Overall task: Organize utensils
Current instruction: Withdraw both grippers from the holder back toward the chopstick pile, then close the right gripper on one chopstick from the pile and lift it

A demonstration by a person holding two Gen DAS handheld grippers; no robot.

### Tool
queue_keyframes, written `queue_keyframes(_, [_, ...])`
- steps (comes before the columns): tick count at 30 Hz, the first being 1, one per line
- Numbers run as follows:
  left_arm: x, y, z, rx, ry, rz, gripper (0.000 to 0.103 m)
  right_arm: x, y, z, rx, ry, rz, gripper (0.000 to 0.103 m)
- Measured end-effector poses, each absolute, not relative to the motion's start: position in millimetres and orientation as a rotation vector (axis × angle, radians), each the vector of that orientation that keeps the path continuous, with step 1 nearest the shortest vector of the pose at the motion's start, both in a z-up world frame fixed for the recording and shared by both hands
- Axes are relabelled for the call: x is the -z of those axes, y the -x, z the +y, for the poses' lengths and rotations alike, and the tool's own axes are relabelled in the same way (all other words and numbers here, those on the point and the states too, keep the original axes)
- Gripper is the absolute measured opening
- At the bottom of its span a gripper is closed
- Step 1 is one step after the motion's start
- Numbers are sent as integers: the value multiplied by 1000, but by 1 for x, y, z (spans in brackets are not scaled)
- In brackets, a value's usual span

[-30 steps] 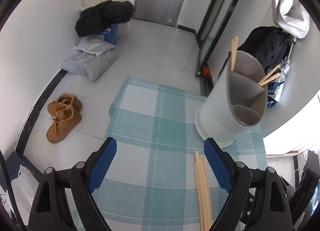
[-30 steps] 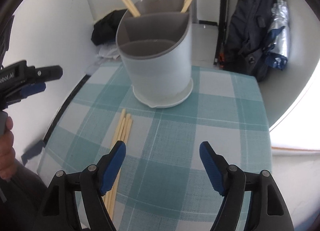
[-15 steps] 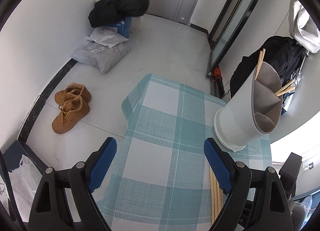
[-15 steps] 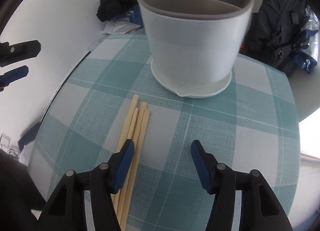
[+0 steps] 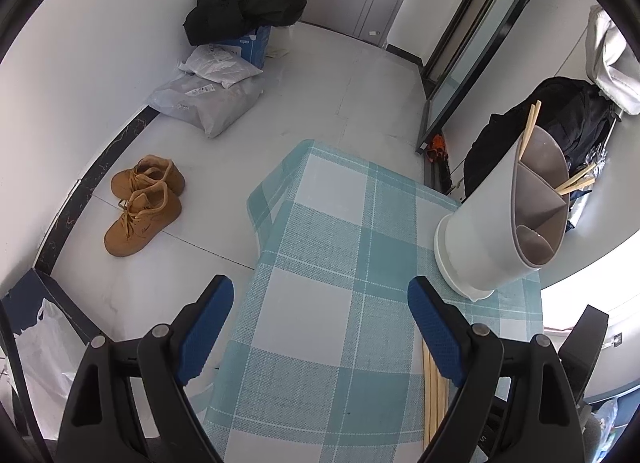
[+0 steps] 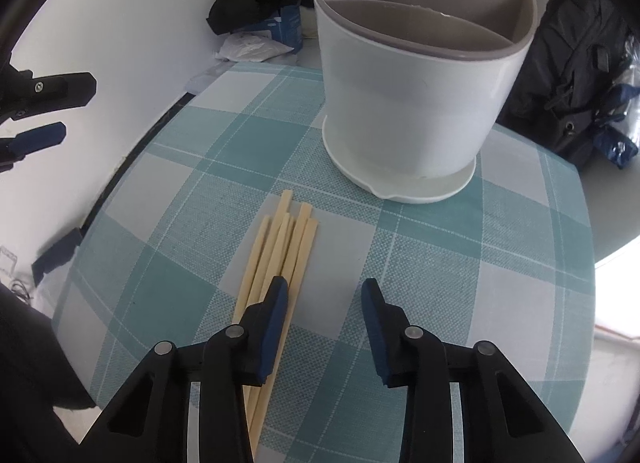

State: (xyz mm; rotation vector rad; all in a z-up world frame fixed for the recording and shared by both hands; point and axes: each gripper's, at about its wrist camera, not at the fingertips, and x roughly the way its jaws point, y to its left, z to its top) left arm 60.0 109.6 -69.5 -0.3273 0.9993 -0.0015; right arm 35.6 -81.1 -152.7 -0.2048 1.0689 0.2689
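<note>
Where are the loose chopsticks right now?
In the right wrist view, the chopsticks lie on the tablecloth, just before the holder, partly under the right tool.

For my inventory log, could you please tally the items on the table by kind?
Utensil holder: 1
Chopsticks standing in the holder: 4
Loose chopsticks on the tablecloth: 5, as far as their overlap shows
Total: 10

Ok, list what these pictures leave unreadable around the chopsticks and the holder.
- Loose chopsticks: near ends hidden under the right tongs in the right wrist view; the count is unclear.
- Holder: its top is cut off by the frame edge there.
- Holder compartments: their floors are hidden by the walls in the left wrist view.
</note>
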Motion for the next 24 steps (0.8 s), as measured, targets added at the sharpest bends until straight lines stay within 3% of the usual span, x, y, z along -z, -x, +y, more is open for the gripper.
queue_keyframes(11, [73, -60, 120, -42, 362, 1003, 86, 151, -56, -51, -265, 326, 1117, 30])
queue_keyframes(16, [75, -58, 120, -45, 350, 1009, 86, 152, -47, -52, -355, 333, 1146, 7])
queue_keyframes(24, [76, -58, 119, -38, 360, 1019, 86, 145, -9, -74, -412, 406, 1149, 4])
